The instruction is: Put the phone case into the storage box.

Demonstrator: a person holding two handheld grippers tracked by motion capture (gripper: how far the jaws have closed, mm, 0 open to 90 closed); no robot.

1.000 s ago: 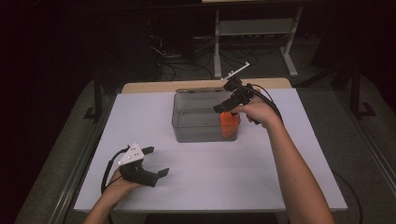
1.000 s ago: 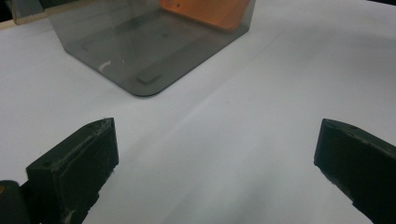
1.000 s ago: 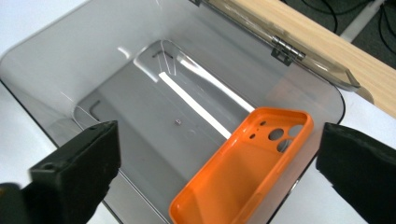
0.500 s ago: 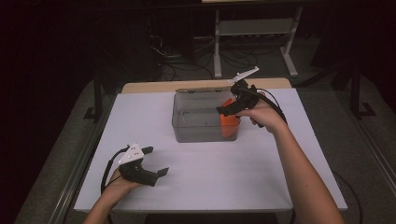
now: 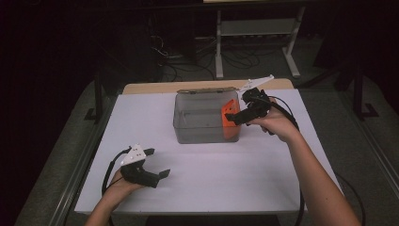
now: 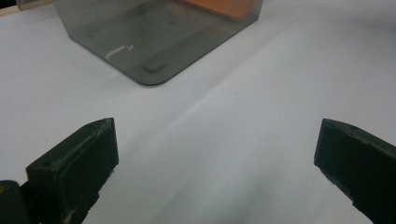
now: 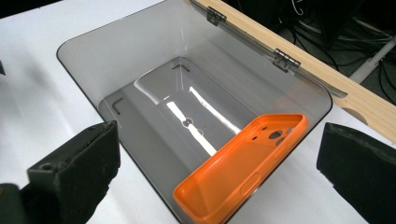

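With my right gripper fingers wide open and empty over the orange plastic phone case leaning in the smoky translucent plastic box, I judged the drop finished, withdrawal next, my left gripper open and idle on the white tabletop.

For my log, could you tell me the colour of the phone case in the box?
Orange phone case, clearest in the right gripper view.
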